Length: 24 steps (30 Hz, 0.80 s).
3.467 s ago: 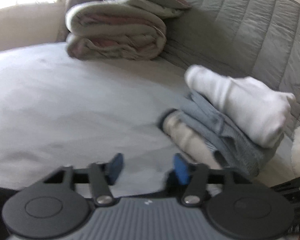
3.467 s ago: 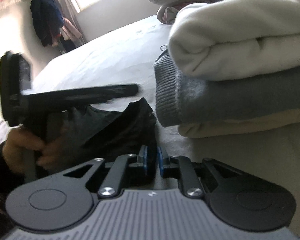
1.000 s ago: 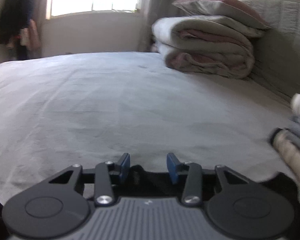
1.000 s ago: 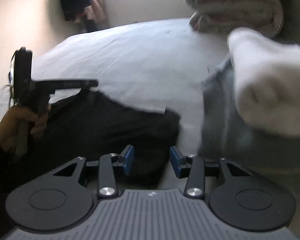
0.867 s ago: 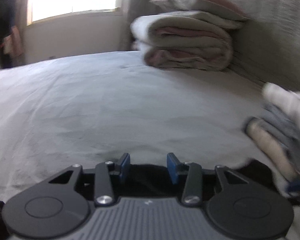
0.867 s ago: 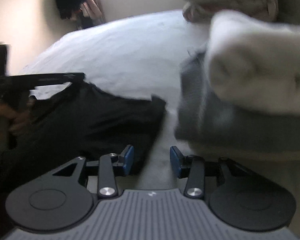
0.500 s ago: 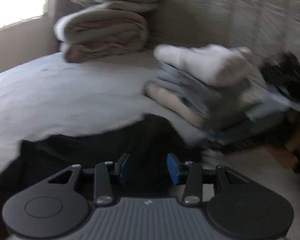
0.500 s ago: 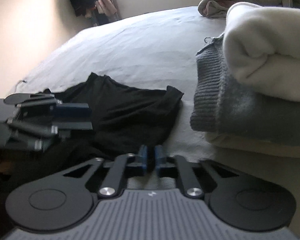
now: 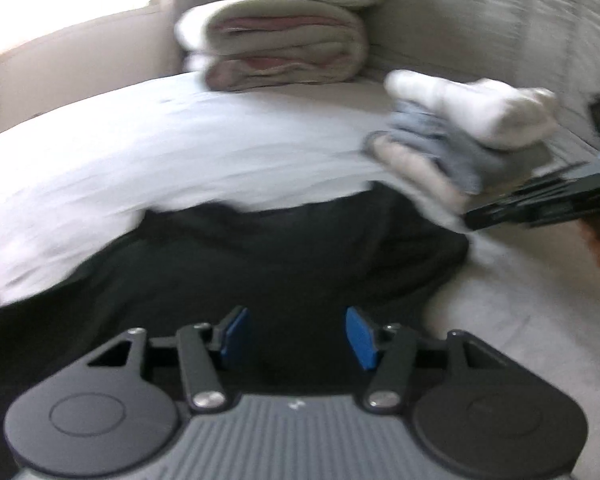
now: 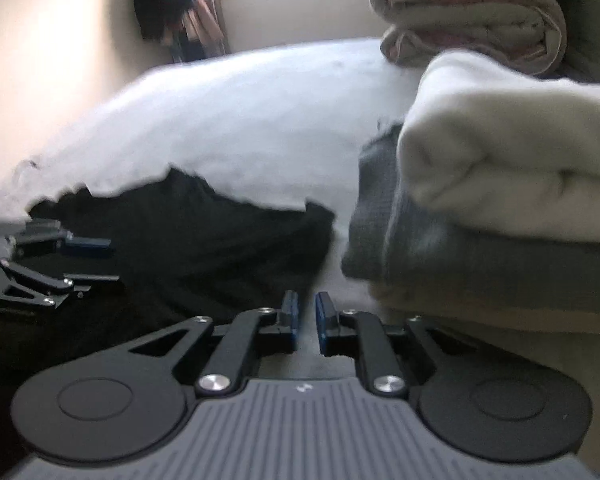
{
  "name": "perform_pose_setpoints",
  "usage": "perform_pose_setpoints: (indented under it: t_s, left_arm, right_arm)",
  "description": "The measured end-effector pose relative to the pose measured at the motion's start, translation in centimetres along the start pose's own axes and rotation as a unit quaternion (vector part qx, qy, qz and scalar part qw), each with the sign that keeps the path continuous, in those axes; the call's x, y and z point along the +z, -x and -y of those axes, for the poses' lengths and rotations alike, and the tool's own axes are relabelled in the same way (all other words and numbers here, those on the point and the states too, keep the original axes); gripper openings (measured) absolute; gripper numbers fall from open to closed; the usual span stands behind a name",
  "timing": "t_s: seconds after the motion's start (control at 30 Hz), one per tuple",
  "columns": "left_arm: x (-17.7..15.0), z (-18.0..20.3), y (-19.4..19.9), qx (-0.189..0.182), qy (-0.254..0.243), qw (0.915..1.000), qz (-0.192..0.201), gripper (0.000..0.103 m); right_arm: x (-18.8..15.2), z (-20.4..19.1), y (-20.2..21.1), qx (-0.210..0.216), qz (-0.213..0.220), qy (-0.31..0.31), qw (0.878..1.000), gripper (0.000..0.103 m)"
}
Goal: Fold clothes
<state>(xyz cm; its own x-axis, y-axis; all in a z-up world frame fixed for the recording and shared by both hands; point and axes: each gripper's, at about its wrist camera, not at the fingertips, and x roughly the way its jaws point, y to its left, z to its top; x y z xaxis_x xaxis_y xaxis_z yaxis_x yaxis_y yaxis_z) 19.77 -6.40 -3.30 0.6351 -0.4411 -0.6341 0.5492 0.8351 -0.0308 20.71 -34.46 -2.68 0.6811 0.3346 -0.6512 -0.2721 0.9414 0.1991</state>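
**Two grippers over one black garment on the bed**

Two grippers hung low above a black garment (image 9: 284, 256) lying spread on the pale bed sheet (image 9: 140, 148). The left gripper (image 9: 296, 336) had its blue pads wide apart, released, with the dark cloth beneath and between them but not pinched. The right gripper (image 10: 306, 316) had its pads drawn nearly together with only a thin gap; nothing showed between them, and the garment's edge lay just at 10 o'clock from its tips. A stack of folded clothes (image 10: 500, 208), cream on grey on beige, sat at 2 o'clock in the right wrist view, just beside the garment. A rolled quilt (image 9: 276, 52) rested at 12 o'clock against the headboard (image 9: 500, 28). Both views were blurred.
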Motion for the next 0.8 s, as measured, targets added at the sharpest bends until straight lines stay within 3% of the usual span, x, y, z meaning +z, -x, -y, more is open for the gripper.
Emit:
perform_pose_setpoints:
  t_s: [0.13,0.3,0.4,0.53,0.7,0.8]
  left_arm:
    - [-2.2,-4.4,2.4,0.052,0.053,0.9972,0.001,0.064]
    - [-4.0,-9.6,4.8,0.127,0.098,0.987,-0.005,0.065]
    - [-4.6,-13.1,6.6,0.175,0.135,0.9752,0.003,0.068]
    - [-5.4,-17.6,8.2,0.233,0.193,0.9529,0.021,0.07]
    - [-7.7,-21.8,9.1,0.245,0.289,0.9247,0.036,0.071]
    - [-8.6,-23.1,9.5,0.269,0.292,0.9165,0.045,0.07]
  right_arm:
    - [0.9,-0.7,0.4,0.022,0.027,-0.01,0.999,0.033]
    - [2.0,-2.4,0.1,0.055,0.045,-0.02,0.997,0.039]
    - [2.3,-3.7,-0.7,0.075,0.038,-0.03,0.996,0.041]
    - [2.5,-5.2,-2.2,0.066,0.03,-0.052,0.996,0.041]
    - [2.7,-8.2,-3.5,0.031,0.02,-0.043,0.998,0.043]
    - [3.6,-10.2,-4.3,0.018,0.001,-0.023,1.0,0.045]
